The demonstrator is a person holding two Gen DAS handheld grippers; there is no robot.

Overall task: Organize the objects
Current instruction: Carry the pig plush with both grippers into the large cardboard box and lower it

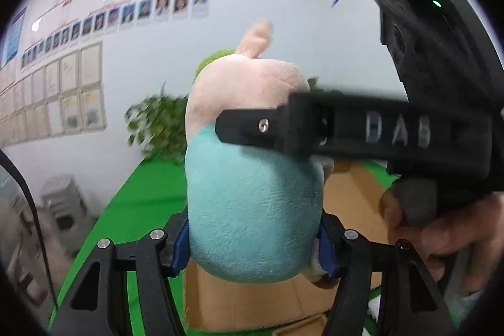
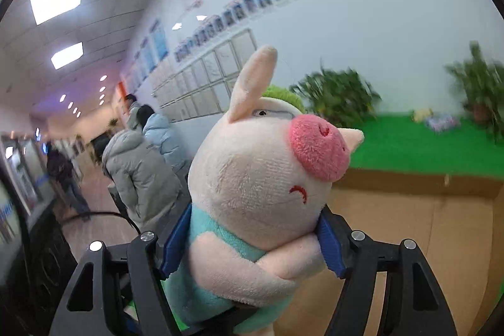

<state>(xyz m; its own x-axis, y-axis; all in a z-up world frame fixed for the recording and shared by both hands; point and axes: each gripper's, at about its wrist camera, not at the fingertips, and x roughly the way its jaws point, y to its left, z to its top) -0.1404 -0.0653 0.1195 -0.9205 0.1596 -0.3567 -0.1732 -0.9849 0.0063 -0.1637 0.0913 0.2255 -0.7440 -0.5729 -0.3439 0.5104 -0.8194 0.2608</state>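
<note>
A plush pig (image 1: 252, 203) with a pale pink head and a teal body is held up in the air by both grippers. My left gripper (image 1: 253, 247) is shut on its teal body from below. My right gripper (image 2: 252, 244) is shut on its neck and arms, and shows in the left wrist view (image 1: 346, 128) as a black tool crossing the pig's head. In the right wrist view the pig's (image 2: 261, 178) pink snout points right. A green fuzzy thing (image 2: 280, 95) sits behind its head, mostly hidden.
An open cardboard box (image 2: 409, 225) lies below on a green turf surface (image 2: 425, 147). Potted plants (image 2: 337, 96) stand along the white wall. People in coats (image 2: 138, 166) stand in the corridor to the left. Grey stools (image 1: 63, 203) are stacked at the left.
</note>
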